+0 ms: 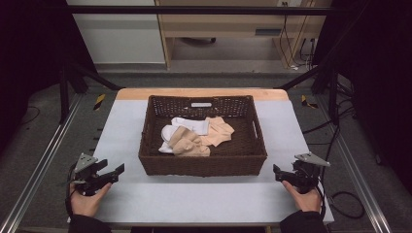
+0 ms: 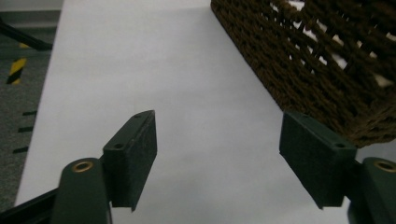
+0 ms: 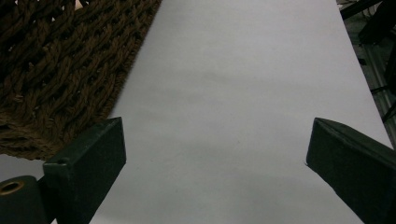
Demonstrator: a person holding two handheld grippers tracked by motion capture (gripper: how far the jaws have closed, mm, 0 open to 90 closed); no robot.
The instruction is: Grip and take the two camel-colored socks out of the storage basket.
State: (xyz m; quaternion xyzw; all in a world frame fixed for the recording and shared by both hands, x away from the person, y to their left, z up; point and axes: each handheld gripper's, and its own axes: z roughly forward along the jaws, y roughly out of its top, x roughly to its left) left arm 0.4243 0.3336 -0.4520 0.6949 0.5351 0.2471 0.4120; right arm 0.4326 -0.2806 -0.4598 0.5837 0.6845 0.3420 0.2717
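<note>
A dark woven basket point(image 1: 202, 162) sits in the middle of the white-topped table point(image 1: 194, 199) and serves as the landmark. Inside it lies a loose heap of socks point(image 1: 194, 133), white ones toward its left and far side, beige ones on top and toward its right; how many there are is hard to make out, since they overlap and the near wall hides the lowest parts.

The left gripper point(image 1: 119, 170) hovers just off the basket's near left corner, its jaws spread wide with nothing between them. In the left gripper view point(image 2: 219, 163) the basket's wall is cut off at the upper right, with white patches showing through the weave.

The right gripper point(image 1: 276, 171) hangs just off the basket's near right corner, well apart from the socks. In the right gripper view point(image 3: 215, 163) its jaws stand far apart over bare tabletop, and the basket's corner is cropped at the upper left. Both forearms are cut off at the frame's bottom edge.
</note>
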